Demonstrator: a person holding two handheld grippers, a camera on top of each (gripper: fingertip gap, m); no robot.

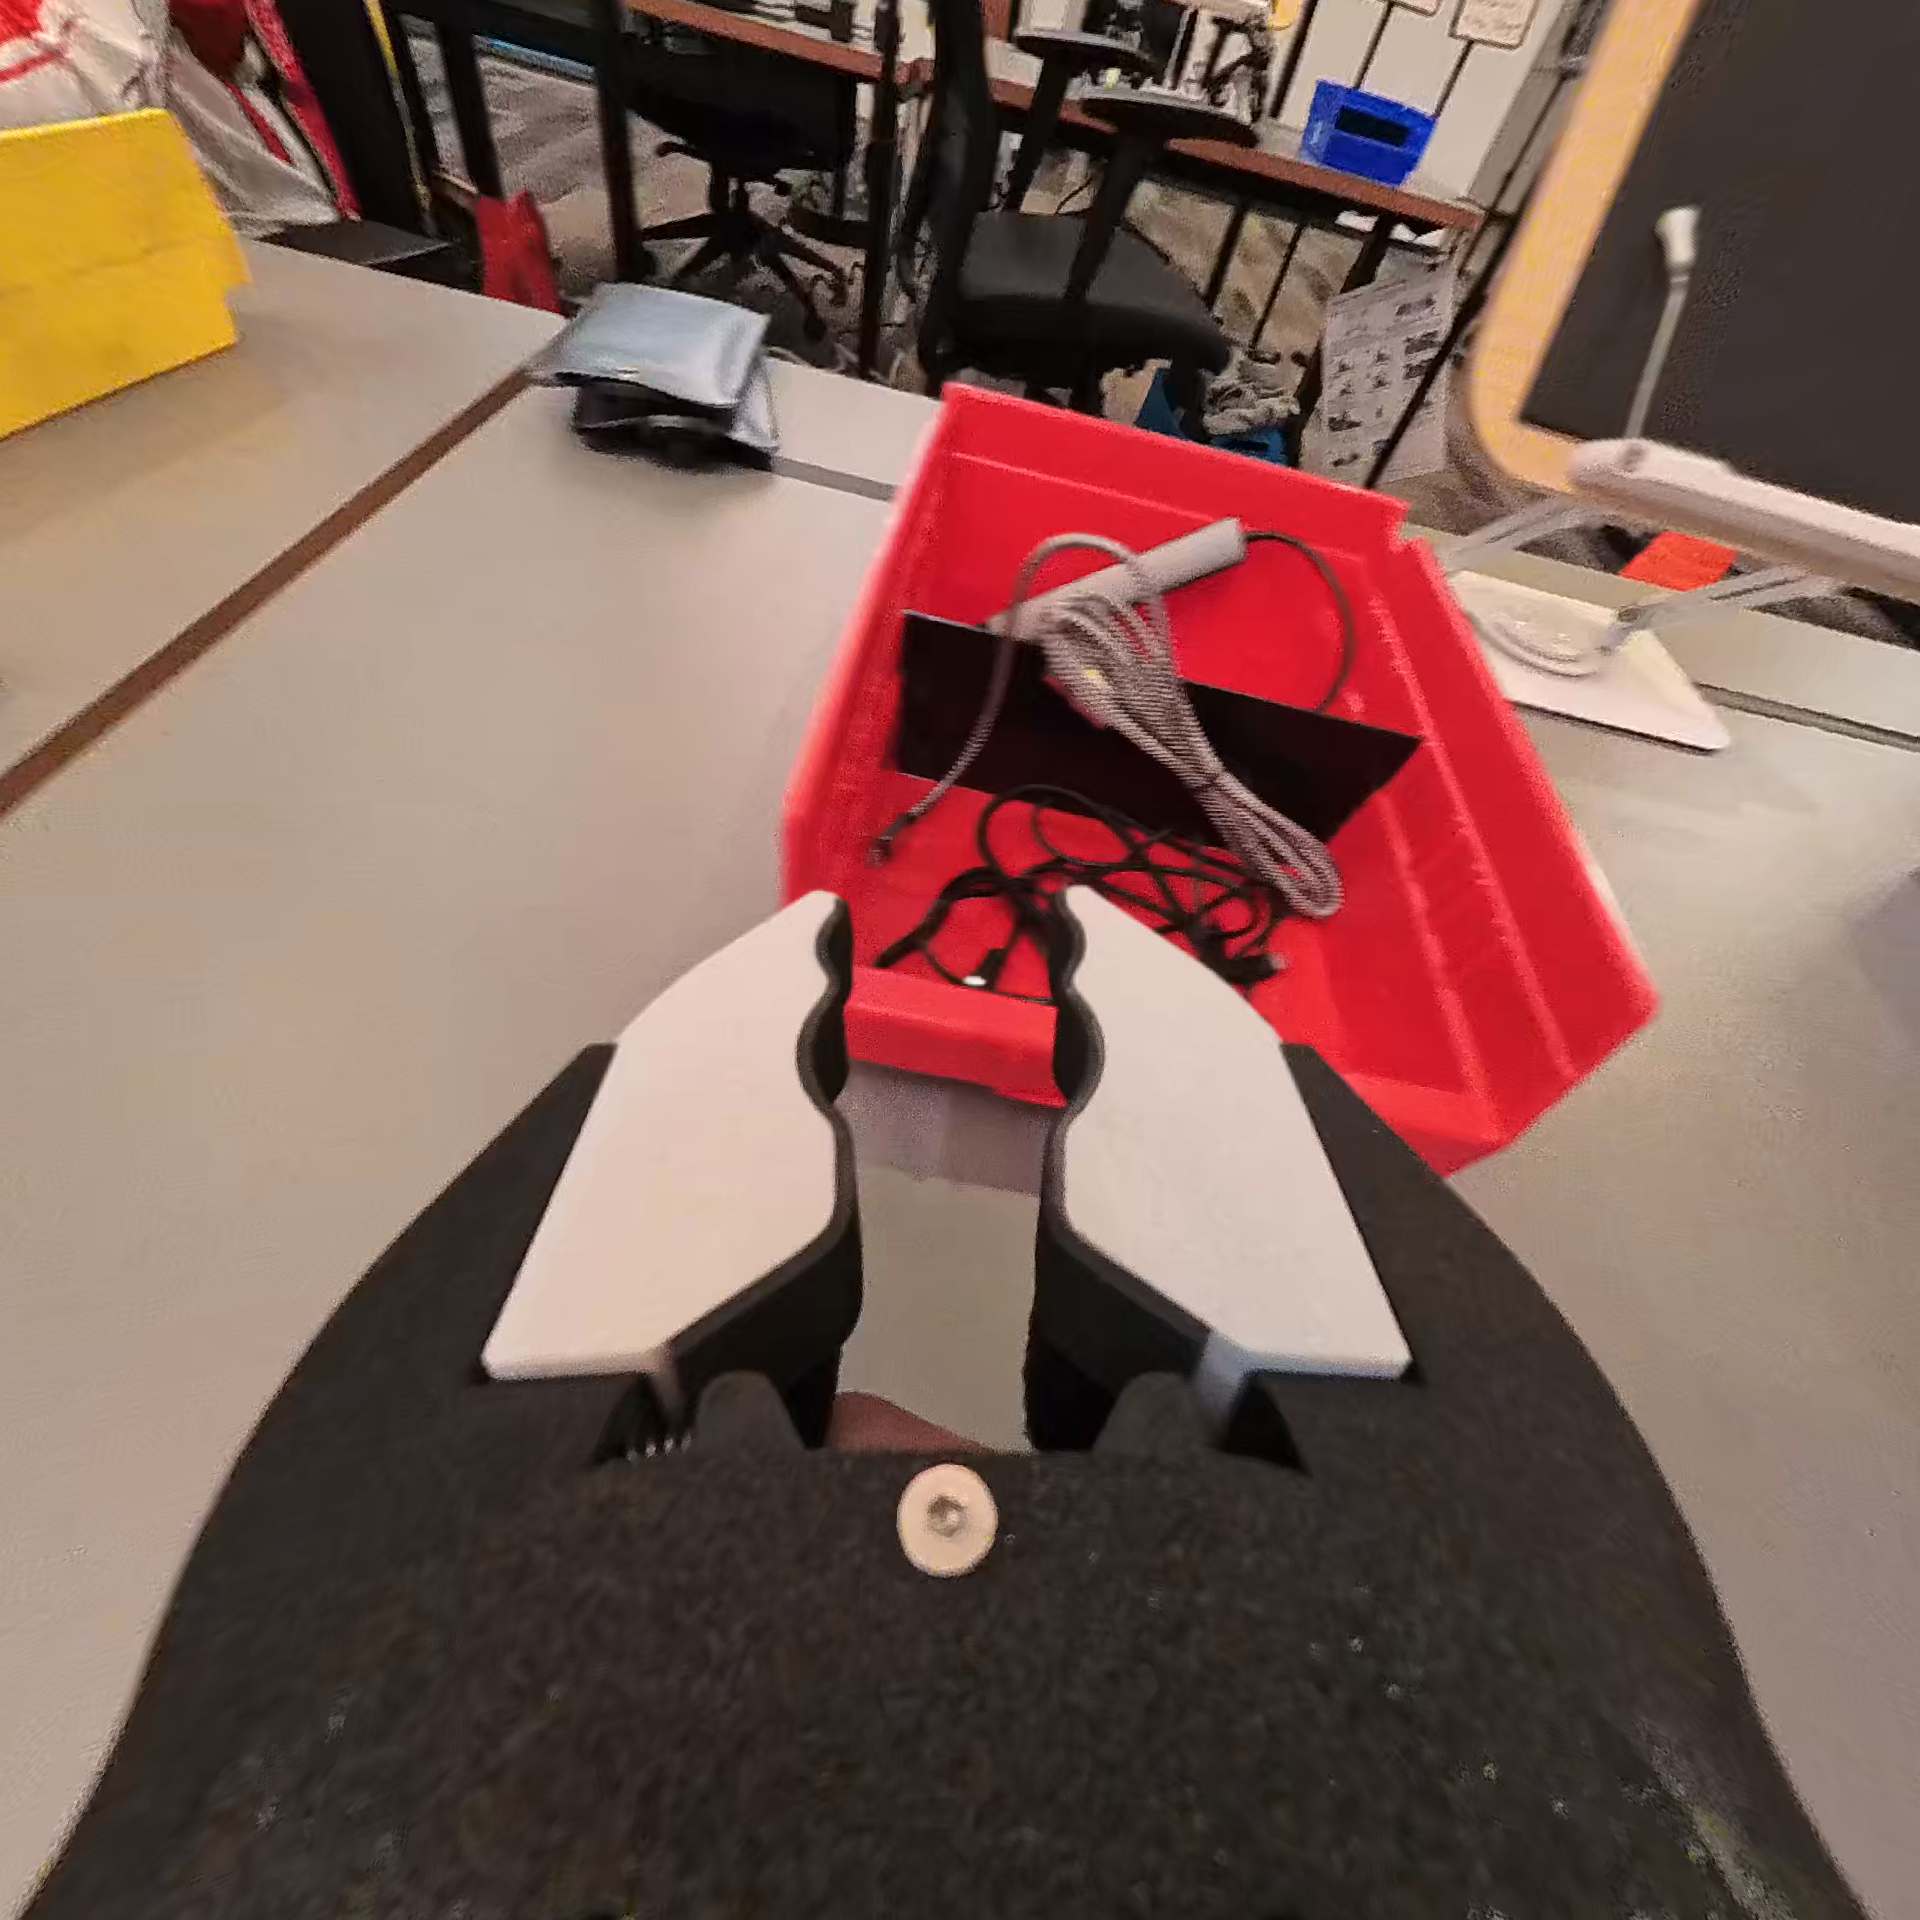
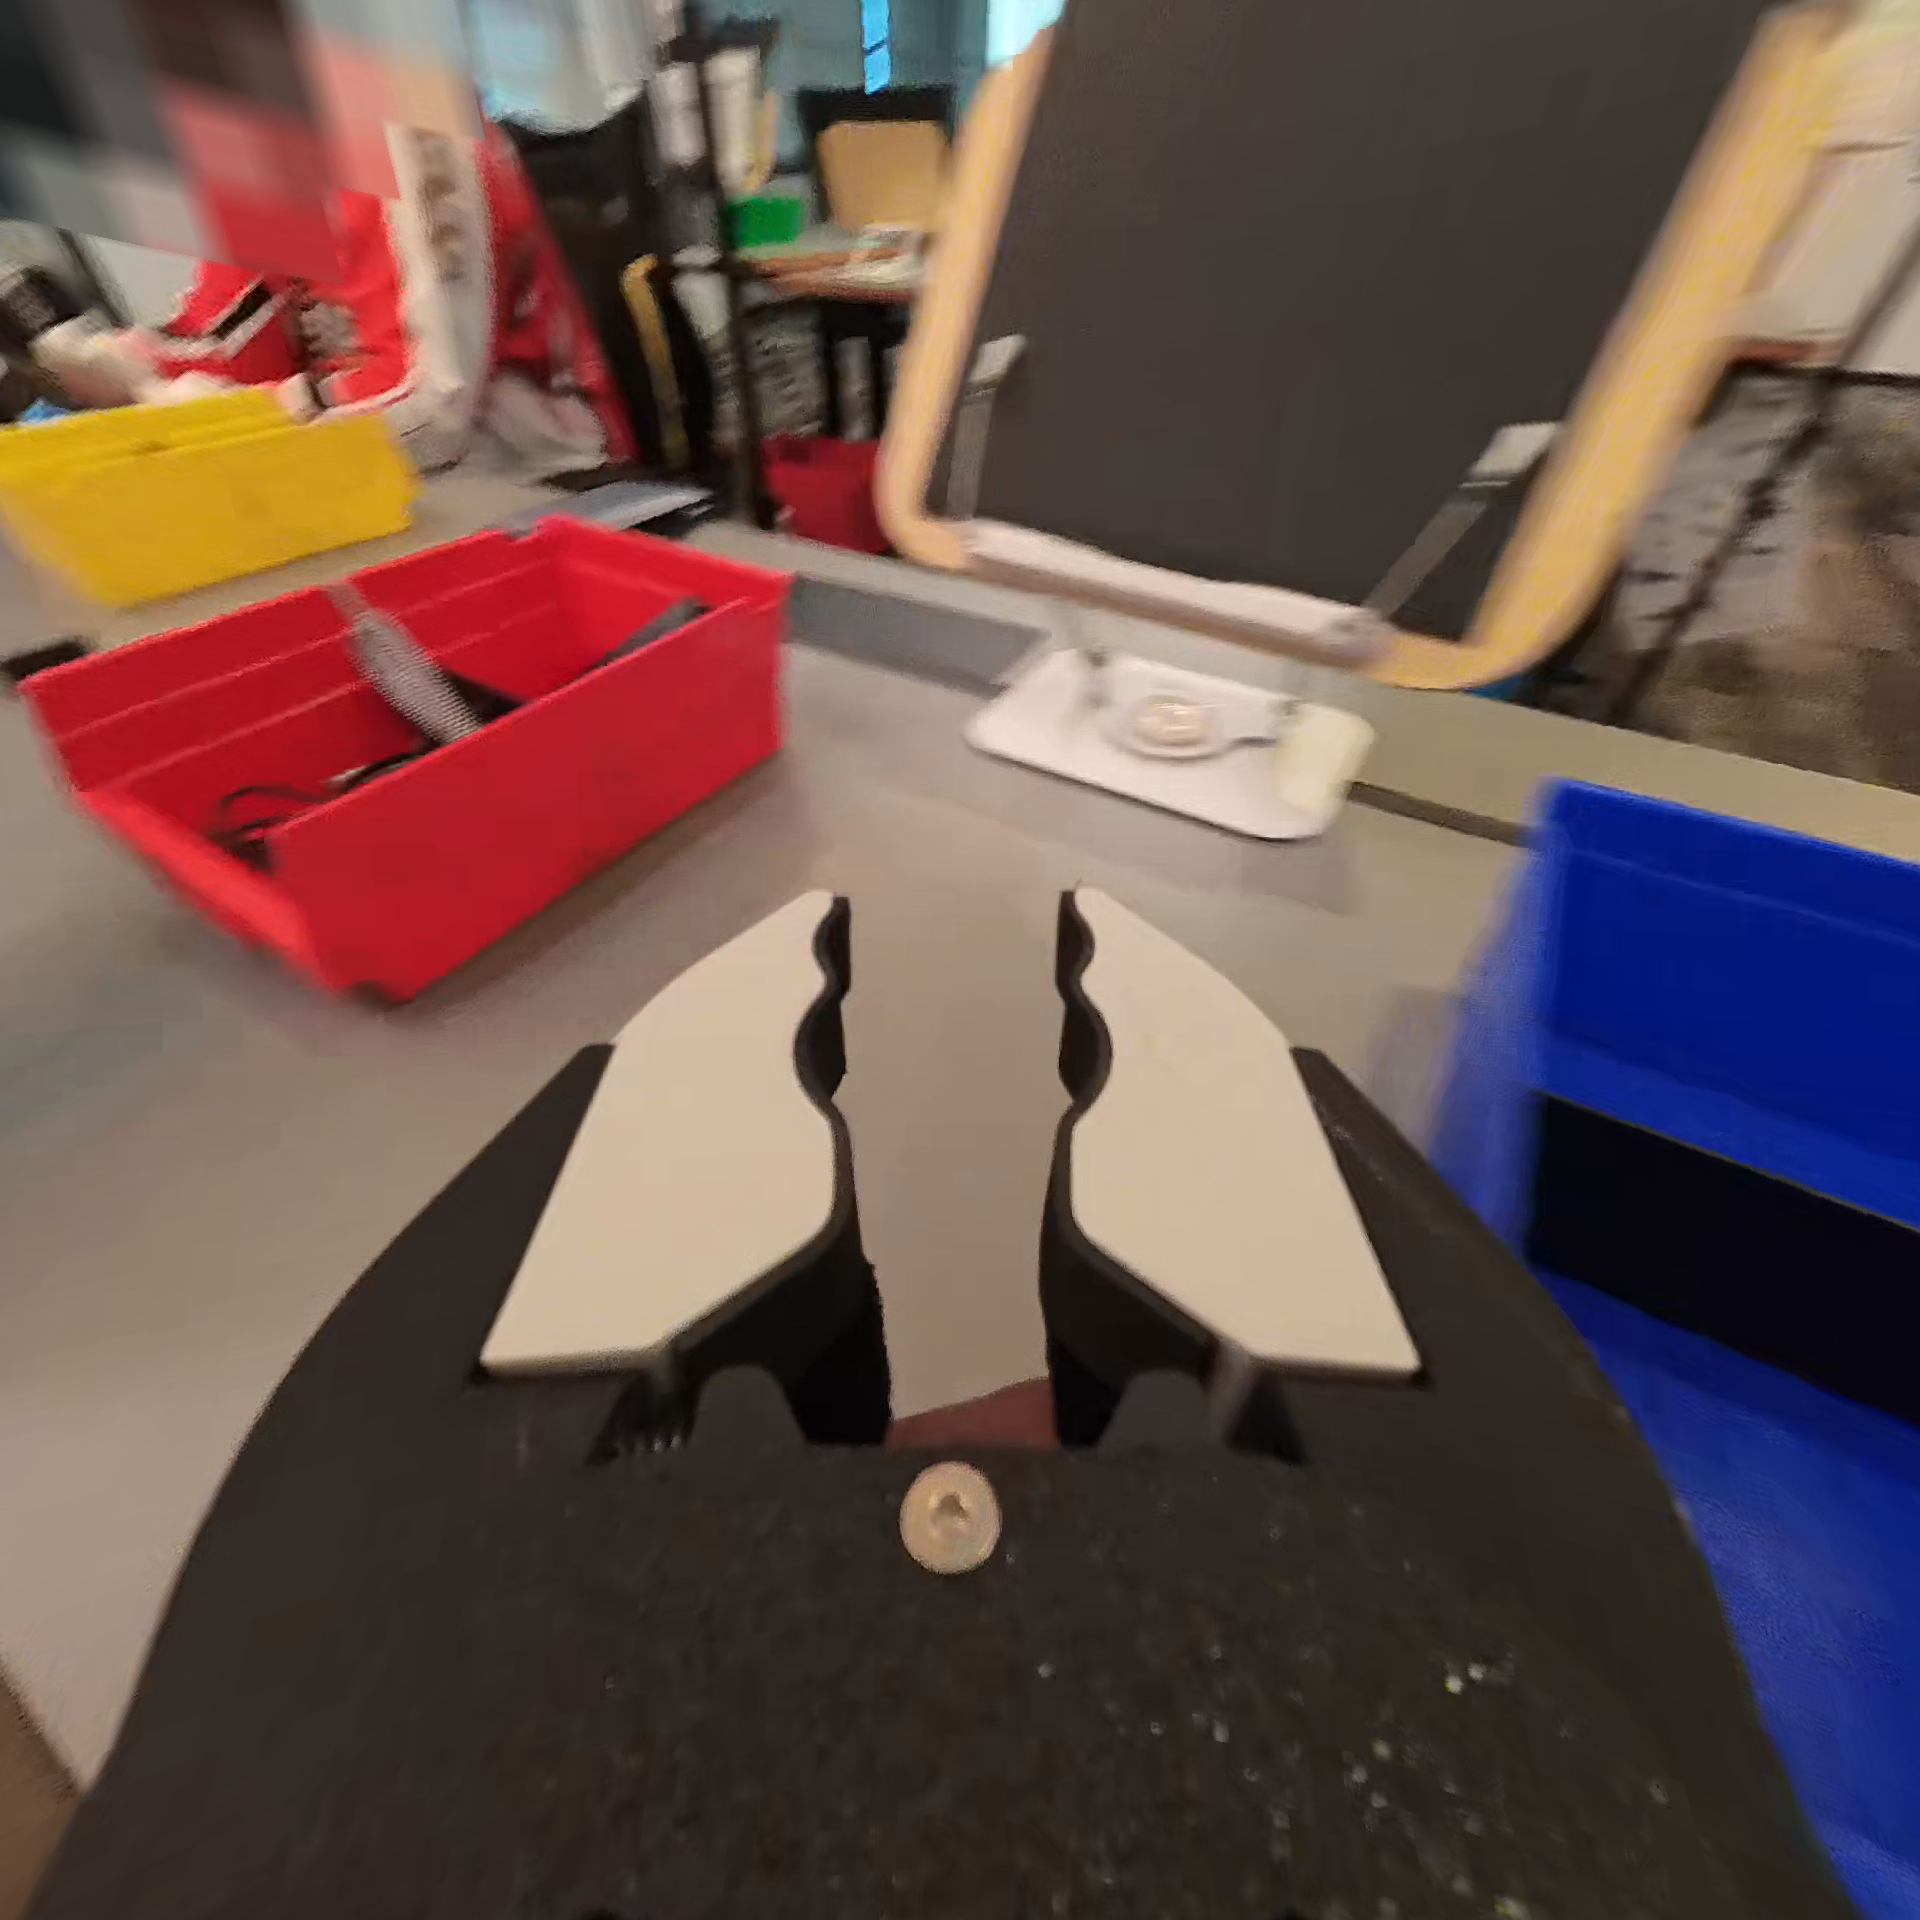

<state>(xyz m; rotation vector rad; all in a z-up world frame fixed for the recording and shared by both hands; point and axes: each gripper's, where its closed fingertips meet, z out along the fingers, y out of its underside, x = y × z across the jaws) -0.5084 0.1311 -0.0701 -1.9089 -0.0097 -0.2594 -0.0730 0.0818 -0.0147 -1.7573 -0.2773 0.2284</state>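
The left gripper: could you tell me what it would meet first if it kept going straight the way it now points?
Most likely the near low front wall of the red bin, which shows between the open left gripper's fingertips. If it passes above that lip, the tangled black cables behind it come next; height is unclear.

Left wrist view looks down past its fingers, close to the red bin [image 1: 1434, 831]. Right wrist view faces low across the table; the bin [image 2: 499, 831] sits left, farther off.

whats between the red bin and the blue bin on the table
In the right wrist view, only bare grey table lies between the red bin and the blue bin; the open right gripper hovers over it.
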